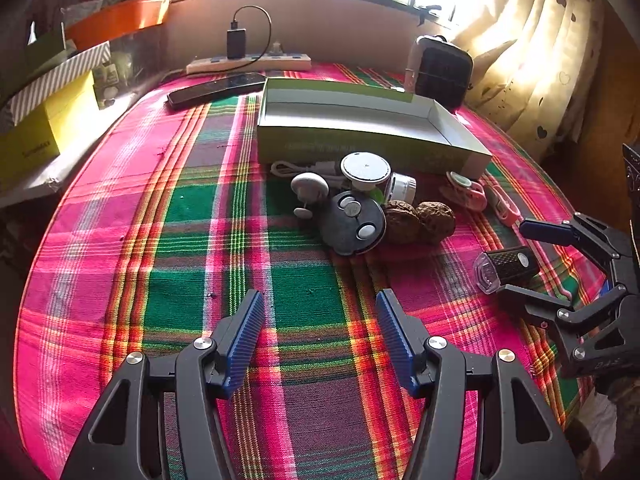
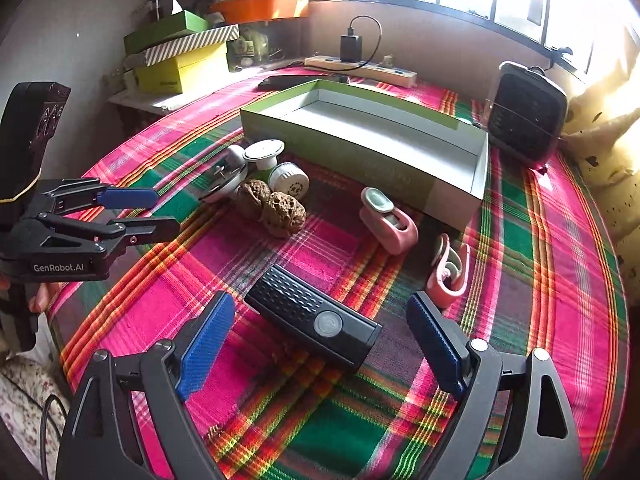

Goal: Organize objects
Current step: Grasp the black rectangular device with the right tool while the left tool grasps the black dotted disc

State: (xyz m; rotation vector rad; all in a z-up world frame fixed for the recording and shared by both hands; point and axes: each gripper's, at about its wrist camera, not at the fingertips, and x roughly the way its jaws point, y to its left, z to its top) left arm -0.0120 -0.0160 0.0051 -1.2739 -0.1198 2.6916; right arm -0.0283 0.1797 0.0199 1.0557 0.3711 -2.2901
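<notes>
A black bike light with a clear lens end lies on the plaid tablecloth. My right gripper is open, one finger on each side of the light with gaps to it; the left wrist view shows it at the right. My left gripper is open over bare cloth, empty, short of the pile. The pile holds two walnuts, a dark round disc, a white jar and white round caps. Two pink clips lie near an open green box.
A phone, a power strip with a charger and a black heater sit behind the box. Stacked boxes stand on a shelf at the left. A curtain hangs at the right. A white cable lies by the pile.
</notes>
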